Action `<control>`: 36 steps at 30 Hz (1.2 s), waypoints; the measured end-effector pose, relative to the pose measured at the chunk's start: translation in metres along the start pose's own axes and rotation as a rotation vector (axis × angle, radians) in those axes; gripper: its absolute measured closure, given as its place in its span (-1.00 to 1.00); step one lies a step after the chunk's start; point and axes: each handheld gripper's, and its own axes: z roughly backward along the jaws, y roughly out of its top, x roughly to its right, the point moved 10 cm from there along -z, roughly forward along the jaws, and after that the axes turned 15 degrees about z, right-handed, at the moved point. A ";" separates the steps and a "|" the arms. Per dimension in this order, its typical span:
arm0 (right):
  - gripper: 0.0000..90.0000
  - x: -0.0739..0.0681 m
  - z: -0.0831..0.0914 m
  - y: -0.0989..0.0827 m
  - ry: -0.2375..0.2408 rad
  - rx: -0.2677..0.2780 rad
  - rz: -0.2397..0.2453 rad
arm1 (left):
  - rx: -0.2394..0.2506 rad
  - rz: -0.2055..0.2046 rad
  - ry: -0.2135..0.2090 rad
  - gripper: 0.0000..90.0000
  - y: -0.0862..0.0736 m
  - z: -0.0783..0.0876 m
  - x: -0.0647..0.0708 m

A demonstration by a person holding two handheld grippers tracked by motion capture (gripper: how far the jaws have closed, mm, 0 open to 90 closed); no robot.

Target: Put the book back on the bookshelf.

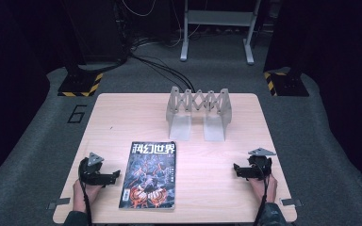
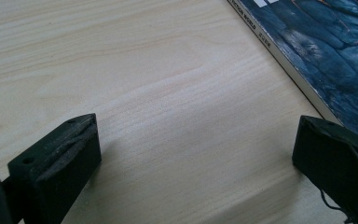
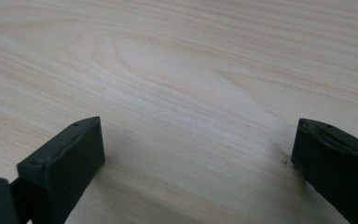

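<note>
1. In the high view, the magazine (image 1: 149, 175) lies flat on the table (image 1: 122, 117), at about 7 o'clock from the table's middle, cover up.
2. The left gripper (image 1: 115, 175) rests at 9 o'clock from the magazine, just beside its left edge, and points toward it. The right gripper (image 1: 236, 168) rests at 3 o'clock, well apart from the magazine, and points inward too.
3. A grey rack (image 1: 198, 113) stands at 12 o'clock, near the far edge. Neither gripper view shows it.
4. The left gripper view shows what the high view cannot: both jaws stand wide apart, with bare wood between them, holding nothing. The magazine's spine and dark cover (image 2: 317, 51) run at about 2 o'clock, and the right-hand jaw sits close by its edge; if it touches, I cannot tell.
5. The right gripper view shows its jaws wide apart as well, low over plain wood grain (image 3: 177, 84), with nothing between them.
6. The high view alone shows the hands, the cables and the grey plates on top.
</note>
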 end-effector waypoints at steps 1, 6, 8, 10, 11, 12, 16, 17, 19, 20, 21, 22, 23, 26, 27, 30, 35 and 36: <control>-0.95 0.000 0.000 0.000 0.000 0.000 0.001 | 0.008 0.002 0.001 -0.98 0.000 -0.001 0.000; -0.94 0.000 0.000 0.000 -0.001 0.001 0.001 | 0.016 0.013 -0.009 -0.99 0.001 0.000 0.000; -0.94 0.001 0.001 -0.001 0.004 -0.004 0.018 | 0.008 0.021 -0.013 -1.00 0.001 0.001 -0.001; -0.93 0.001 0.001 -0.001 0.003 -0.002 0.015 | 0.007 0.031 -0.015 -1.00 0.002 0.003 -0.002; -0.93 0.001 0.001 -0.001 0.002 -0.008 0.015 | 0.016 0.034 -0.018 -1.00 0.004 0.004 -0.003; -0.93 0.001 0.001 -0.001 0.002 -0.008 0.015 | 0.028 0.044 -0.026 -1.00 0.006 0.007 -0.003; -0.92 0.001 0.001 -0.001 -0.001 -0.007 0.011 | 0.044 0.064 -0.062 -1.00 0.016 0.017 0.004; -0.92 0.001 0.001 -0.001 -0.002 -0.007 0.011 | 0.048 0.059 -0.071 -1.00 0.017 0.018 0.007; -0.92 0.002 0.001 -0.001 -0.003 -0.007 0.011 | 0.047 0.053 -0.081 -1.00 0.019 0.019 0.014; -0.92 0.002 0.001 -0.001 -0.003 -0.007 0.011 | 0.047 0.053 -0.081 -1.00 0.019 0.019 0.014; -0.91 0.002 0.001 -0.001 -0.003 -0.005 0.014 | 0.036 0.052 -0.112 -1.00 0.019 0.019 0.023; -0.91 0.002 0.001 -0.001 -0.004 -0.005 0.015 | 0.028 0.051 -0.120 -1.00 0.019 0.019 0.026; -0.91 0.002 0.001 -0.001 -0.003 -0.005 0.014 | 0.027 0.045 -0.121 -1.00 0.018 0.017 0.030; -0.91 0.002 0.001 -0.001 -0.004 -0.004 0.013 | 0.010 0.036 -0.139 -1.00 0.017 0.014 0.041; -0.91 0.002 0.001 -0.001 -0.004 -0.006 0.011 | 0.001 0.028 -0.140 -1.00 0.016 0.013 0.044; -0.90 0.002 0.001 -0.001 -0.005 -0.007 0.005 | -0.017 0.013 -0.163 -1.00 0.013 0.007 0.058; -0.90 0.002 0.001 -0.001 -0.006 -0.006 0.006 | -0.061 -0.026 -0.167 -1.00 0.008 0.000 0.071; -0.90 0.002 0.001 -0.001 -0.005 -0.006 0.007 | -0.067 -0.030 -0.171 -1.00 0.006 -0.004 0.077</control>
